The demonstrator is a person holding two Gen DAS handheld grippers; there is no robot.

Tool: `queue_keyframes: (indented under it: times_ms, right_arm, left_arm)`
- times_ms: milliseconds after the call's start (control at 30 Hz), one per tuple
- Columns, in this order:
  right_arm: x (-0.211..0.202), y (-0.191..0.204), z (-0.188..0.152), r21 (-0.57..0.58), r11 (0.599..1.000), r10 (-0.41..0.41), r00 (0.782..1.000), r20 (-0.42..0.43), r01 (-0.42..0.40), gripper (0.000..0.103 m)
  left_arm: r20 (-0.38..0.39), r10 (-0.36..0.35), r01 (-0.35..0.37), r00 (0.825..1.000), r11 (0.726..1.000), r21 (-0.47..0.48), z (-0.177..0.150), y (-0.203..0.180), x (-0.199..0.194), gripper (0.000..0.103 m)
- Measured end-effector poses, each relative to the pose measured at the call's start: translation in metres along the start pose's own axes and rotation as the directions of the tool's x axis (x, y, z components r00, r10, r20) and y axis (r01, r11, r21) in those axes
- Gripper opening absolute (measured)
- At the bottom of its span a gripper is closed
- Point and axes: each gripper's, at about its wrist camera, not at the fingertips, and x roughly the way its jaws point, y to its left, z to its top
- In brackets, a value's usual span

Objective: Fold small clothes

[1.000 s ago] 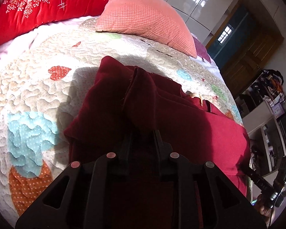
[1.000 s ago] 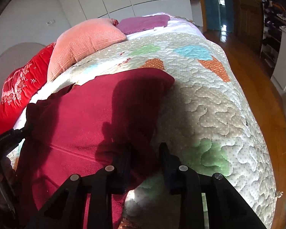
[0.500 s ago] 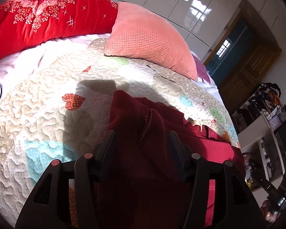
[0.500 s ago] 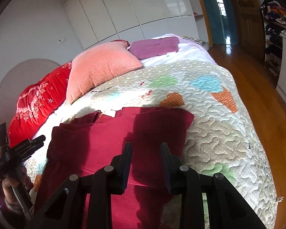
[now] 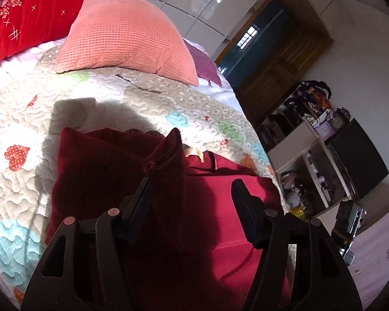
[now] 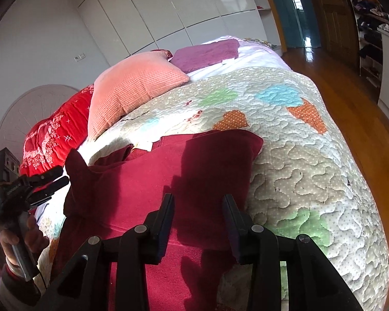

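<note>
A dark red garment lies spread on the quilted bedspread. One corner of it is folded over and stands up in a point. My left gripper hovers over that fold with its jaws wide and closing a little. The cloth rises between them, close to the left finger, and is not pinched. My right gripper hangs above the garment near its right edge. Its jaws are opening and nothing is between them. The right wrist view also shows the left gripper in a hand.
A peach pillow, a red quilt and a purple pillow lie at the head of the bed. Cluttered shelves stand beyond the bed's right side. Wooden floor runs past the bed's far edge.
My left gripper, shut on the garment's fold a second ago, has opened wide and lifted away. The fold stays standing. My right gripper has risen off the cloth and opened a little.
</note>
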Motion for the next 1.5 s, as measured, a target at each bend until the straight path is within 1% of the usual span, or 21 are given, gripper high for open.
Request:
queue_keyframes:
  times_ms: [100, 200, 300, 400, 467, 533, 567, 667, 700, 800, 967, 1000, 1067, 1100, 1133, 1167, 1200, 1300, 1367, 1433, 1500]
  right_arm:
    - [0.000, -0.001, 0.000, 0.005, 1.000, 0.008, 1.000, 0.004, -0.008, 0.039]
    - [0.000, 0.000, 0.003, 0.003, 1.000, 0.012, 1.000, 0.007, -0.012, 0.040]
    - [0.000, 0.003, 0.006, -0.012, 1.000, 0.002, 1.000, 0.018, -0.001, 0.040]
    - [0.004, 0.005, 0.015, -0.033, 0.998, -0.056, 0.998, 0.041, 0.057, 0.040]
    - [0.014, 0.007, 0.021, -0.049, 0.994, -0.095, 0.995, 0.035, 0.096, 0.040]
    - [0.029, 0.010, 0.026, -0.091, 0.991, -0.099, 0.995, 0.007, 0.099, 0.030]
    - [0.038, 0.011, 0.028, -0.115, 0.987, -0.114, 0.993, -0.007, 0.113, 0.029]
    - [0.066, -0.003, 0.032, -0.151, 0.964, -0.227, 0.973, -0.047, 0.218, 0.024]
    - [0.072, -0.012, 0.034, -0.127, 0.971, -0.211, 0.976, -0.061, 0.202, 0.020]
    - [0.066, -0.024, 0.041, -0.061, 0.988, -0.144, 0.987, -0.068, 0.140, 0.020]
    - [0.020, -0.002, 0.019, -0.120, 0.989, -0.091, 0.994, -0.060, 0.083, 0.022]
    - [0.016, 0.000, 0.009, -0.139, 0.985, -0.109, 0.991, -0.072, 0.098, 0.023]
    - [0.024, -0.003, -0.010, -0.172, 0.969, -0.197, 0.973, -0.119, 0.175, 0.023]
    - [0.031, -0.009, -0.017, -0.168, 0.967, -0.216, 0.968, -0.130, 0.193, 0.027]
    - [0.032, -0.016, -0.020, -0.137, 0.972, -0.206, 0.971, -0.118, 0.190, 0.032]
    - [0.027, -0.019, -0.020, -0.103, 0.978, -0.191, 0.975, -0.116, 0.179, 0.033]
    - [0.020, -0.020, -0.018, -0.077, 0.981, -0.185, 0.975, -0.122, 0.176, 0.034]
    - [-0.015, -0.013, -0.019, -0.083, 0.983, -0.168, 0.983, -0.074, 0.162, 0.035]
    - [-0.038, -0.013, -0.027, -0.081, 0.990, -0.118, 0.991, -0.069, 0.112, 0.036]
    - [-0.052, -0.019, -0.041, -0.032, 0.999, -0.027, 0.995, -0.100, 0.024, 0.049]
    - [-0.057, -0.023, -0.056, 0.027, 0.999, 0.048, 0.992, -0.120, -0.045, 0.056]
  left_arm:
    - [0.015, 0.121, -0.121, 0.993, 0.993, -0.007, 0.007, 0.005, -0.013, 0.061]
    - [0.027, 0.222, -0.222, 0.975, 0.975, -0.011, 0.004, 0.013, -0.020, 0.061]
    - [0.033, 0.245, -0.244, 0.969, 0.969, -0.020, -0.003, 0.015, -0.018, 0.061]
    - [0.013, 0.261, -0.261, 0.965, 0.965, 0.025, -0.012, 0.007, -0.003, 0.061]
    - [-0.006, 0.309, -0.308, 0.951, 0.950, 0.059, -0.018, 0.001, 0.013, 0.061]
    - [-0.034, 0.359, -0.355, 0.933, 0.931, 0.087, -0.025, 0.001, 0.032, 0.061]
    - [-0.040, 0.381, -0.376, 0.924, 0.922, 0.094, -0.027, 0.003, 0.041, 0.061]
    - [-0.060, 0.431, -0.424, 0.900, 0.899, 0.106, -0.033, 0.012, 0.064, 0.061]
    - [-0.055, 0.440, -0.432, 0.896, 0.894, 0.120, -0.034, 0.013, 0.069, 0.063]
    - [-0.033, 0.468, -0.456, 0.883, 0.874, 0.169, -0.035, 0.010, 0.074, 0.065]
    - [-0.032, 0.435, -0.427, 0.900, 0.893, 0.142, -0.037, 0.015, 0.064, 0.065]
    - [-0.026, 0.433, -0.426, 0.901, 0.894, 0.140, -0.038, 0.014, 0.064, 0.065]
    - [-0.011, 0.447, -0.440, 0.894, 0.884, 0.156, -0.041, 0.012, 0.066, 0.065]
    - [-0.009, 0.461, -0.453, 0.888, 0.875, 0.171, -0.042, 0.009, 0.068, 0.065]
    - [-0.009, 0.472, -0.462, 0.882, 0.868, 0.182, -0.043, 0.006, 0.068, 0.065]
    - [-0.018, 0.475, -0.464, 0.880, 0.867, 0.182, -0.044, 0.005, 0.066, 0.065]
    - [-0.031, 0.467, -0.456, 0.883, 0.873, 0.174, -0.044, 0.004, 0.061, 0.065]
    - [-0.042, 0.407, -0.398, 0.912, 0.906, 0.146, -0.051, 0.000, 0.031, 0.065]
    - [-0.032, 0.387, -0.379, 0.922, 0.915, 0.139, -0.060, 0.000, 0.007, 0.065]
    - [-0.042, 0.376, -0.368, 0.926, 0.921, 0.129, -0.073, 0.003, -0.014, 0.065]
    - [-0.063, 0.370, -0.363, 0.927, 0.927, 0.095, -0.089, 0.010, -0.031, 0.065]
